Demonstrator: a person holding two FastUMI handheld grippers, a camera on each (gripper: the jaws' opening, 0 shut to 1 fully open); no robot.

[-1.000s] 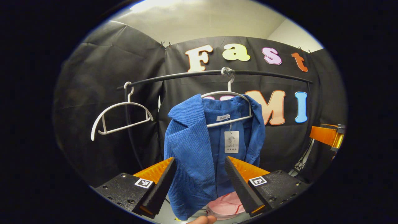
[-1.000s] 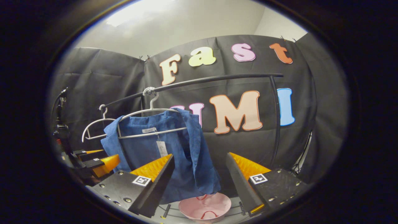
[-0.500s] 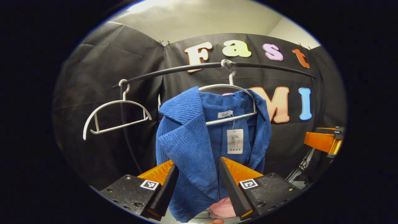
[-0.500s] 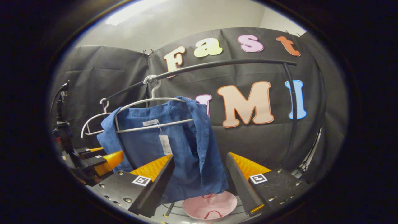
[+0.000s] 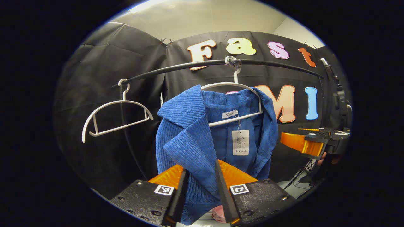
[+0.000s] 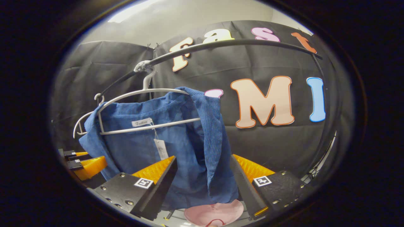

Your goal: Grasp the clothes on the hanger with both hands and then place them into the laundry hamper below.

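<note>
- Left gripper (image 5: 202,189): jaws at a narrow gap, front panel of the blue jacket (image 5: 189,138) between them. Fabric appears to touch both fingers, but a firm pinch cannot be confirmed from the left gripper view.
- Right gripper (image 6: 203,176): jaws wide, holding nothing. The jacket's other front edge hangs in the gap between them, apparently touching neither finger.
- Jacket location: draped on the white hanger (image 5: 235,104), which hooks over the black rail (image 5: 189,65) directly above the left gripper.
- Laundry hamper (image 6: 214,212): pink rim visible below the right gripper, under the jacket's hem.
- Empty hanger (image 5: 115,115): on the same rail, up and to the left of the left gripper, apart from the jacket.
- Paper tag (image 5: 240,142): dangles inside the jacket, just above the left gripper's right finger.
- Risk 1 (judgement): pulling with one side only would skew the jacket, the collar could snag on the hanger's shoulder and swing or unhook it.
- Risk 2 (judgement): thick ribbed cloth may slip from a shallow pinch, causing a drop outside the hamper.
</note>
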